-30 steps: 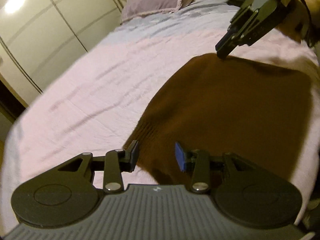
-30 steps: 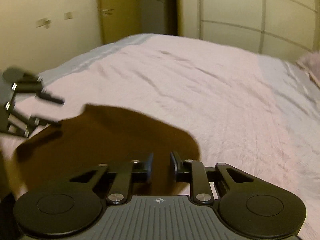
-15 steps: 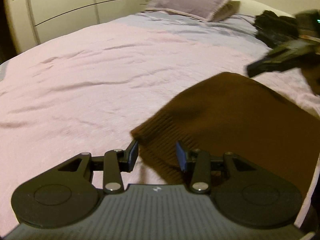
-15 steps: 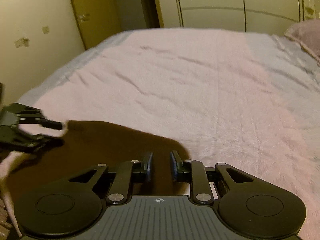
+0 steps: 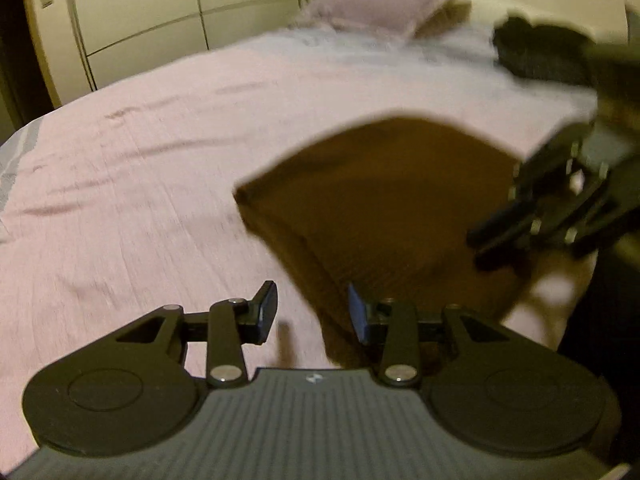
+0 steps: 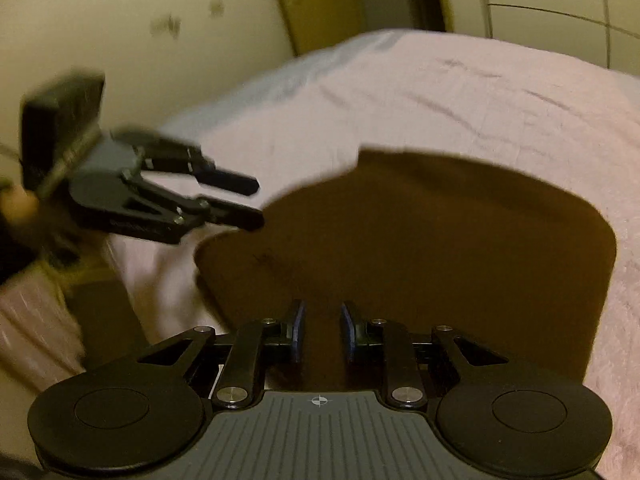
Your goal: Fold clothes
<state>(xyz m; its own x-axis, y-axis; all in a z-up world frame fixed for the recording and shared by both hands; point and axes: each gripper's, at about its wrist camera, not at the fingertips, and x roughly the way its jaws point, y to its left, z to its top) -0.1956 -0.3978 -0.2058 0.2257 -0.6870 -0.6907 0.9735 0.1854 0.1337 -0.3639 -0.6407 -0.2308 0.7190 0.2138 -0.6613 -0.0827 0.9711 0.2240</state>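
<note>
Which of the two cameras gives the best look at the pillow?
The left wrist view. The pillow lies at the head of the bed there, blurred but whole. The right wrist view faces the other way, over the brown garment toward the wall, and shows no pillow at all.

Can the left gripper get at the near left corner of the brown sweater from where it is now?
Probably yes. The left gripper sits just short of the brown sweater, its jaws apart and closing, nothing pinched yet. Only bare pink bedspread lies between. The right gripper is off at the sweater's other side.
</note>
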